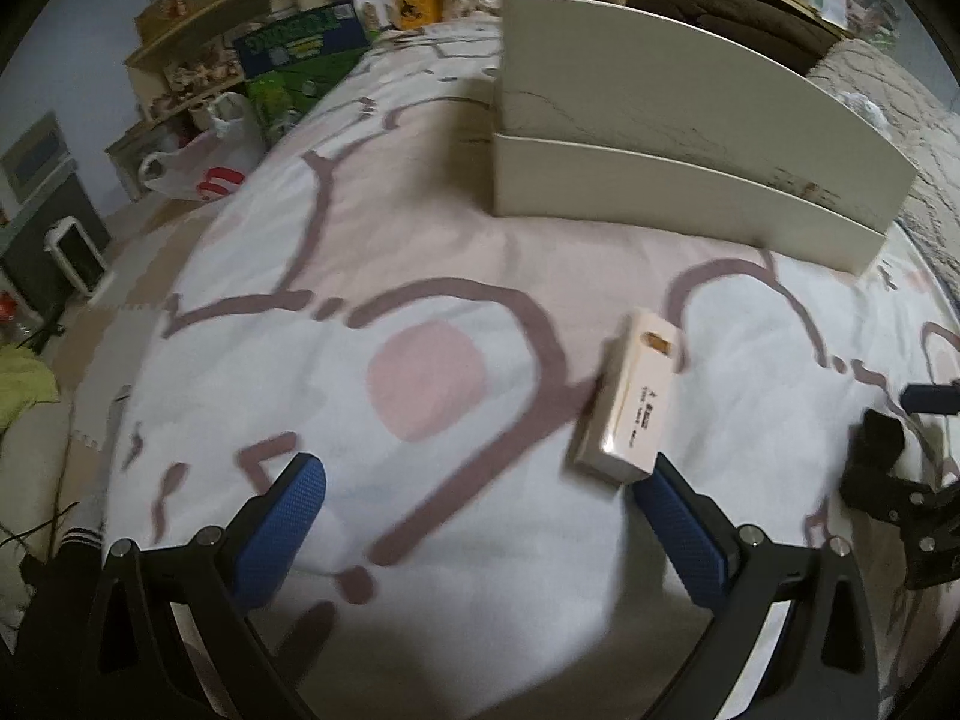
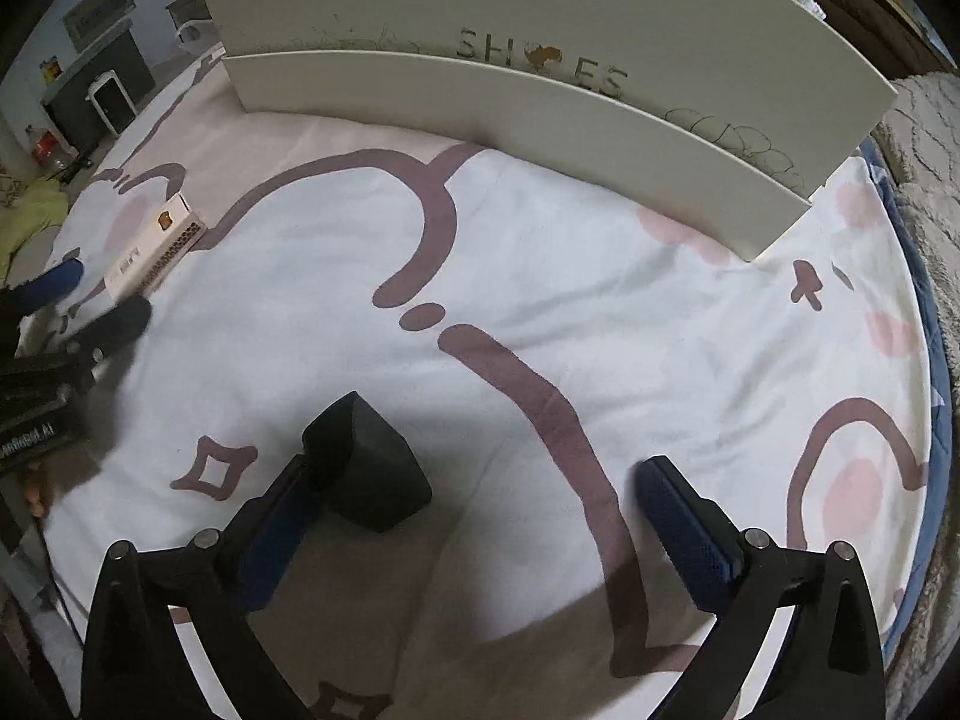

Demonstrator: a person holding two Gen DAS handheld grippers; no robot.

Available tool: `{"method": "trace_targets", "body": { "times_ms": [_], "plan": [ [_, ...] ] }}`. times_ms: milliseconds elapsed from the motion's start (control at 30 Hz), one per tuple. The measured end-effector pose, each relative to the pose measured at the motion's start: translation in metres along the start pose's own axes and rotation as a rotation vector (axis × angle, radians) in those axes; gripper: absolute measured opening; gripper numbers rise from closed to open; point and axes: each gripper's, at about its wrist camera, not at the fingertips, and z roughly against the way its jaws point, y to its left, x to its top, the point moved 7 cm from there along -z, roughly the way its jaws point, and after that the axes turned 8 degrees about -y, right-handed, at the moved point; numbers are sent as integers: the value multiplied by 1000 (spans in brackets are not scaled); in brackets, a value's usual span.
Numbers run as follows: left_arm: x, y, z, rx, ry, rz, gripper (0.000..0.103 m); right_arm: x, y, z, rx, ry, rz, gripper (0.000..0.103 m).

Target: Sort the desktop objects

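Right hand-held gripper (image 2: 474, 516) stands wide, empty; black block (image 2: 366, 468) rests against its left finger on the bed (image 2: 540, 252); looks rigid, light; grip across flat sides; left hand-held gripper (image 1: 480, 522) also wide, cream box (image 1: 630, 402) just ahead.

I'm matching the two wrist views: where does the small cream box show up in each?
Left wrist: small cream box, right of centre, by the left gripper's right finger.
Right wrist: far left, beside that gripper.
Shared landmark: the open shoe box behind.
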Motion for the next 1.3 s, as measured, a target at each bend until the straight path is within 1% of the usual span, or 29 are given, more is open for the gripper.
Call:
{"method": "trace_targets", "body": {
  "times_ms": [133, 267, 467, 567, 800, 867, 1033, 1200, 1300],
  "plan": [
    [2, 24, -4, 52, 10, 77, 103, 0, 0, -1, 3, -4, -15, 103],
    [4, 37, -9, 43, 11, 150, 103, 0, 1, -2, 11, -7, -28, 103],
    [5, 35, -13, 74, 4, 124, 103, -1, 2, -3, 27, -7, -38, 103],
    [7, 37, -17, 73, 3, 140, 103, -1, 1, -5, 53, -3, -58, 103],
    [9, 35, -21, 100, -6, 128, 103, -1, 4, -6, 44, -4, -59, 103],
    [9, 35, -22, 95, -7, 133, 103, -2, 6, -6, 33, 12, -58, 103],
    [7, 34, -19, 93, -6, 126, 103, -11, 11, -4, 26, 87, -23, 103],
    [3, 33, -14, 77, 0, 117, 103, -14, 11, -1, 10, 92, -29, 103],
    [1, 30, -12, 70, 5, 105, 103, -16, 7, -1, -17, 101, -47, 103]
  ]
}}
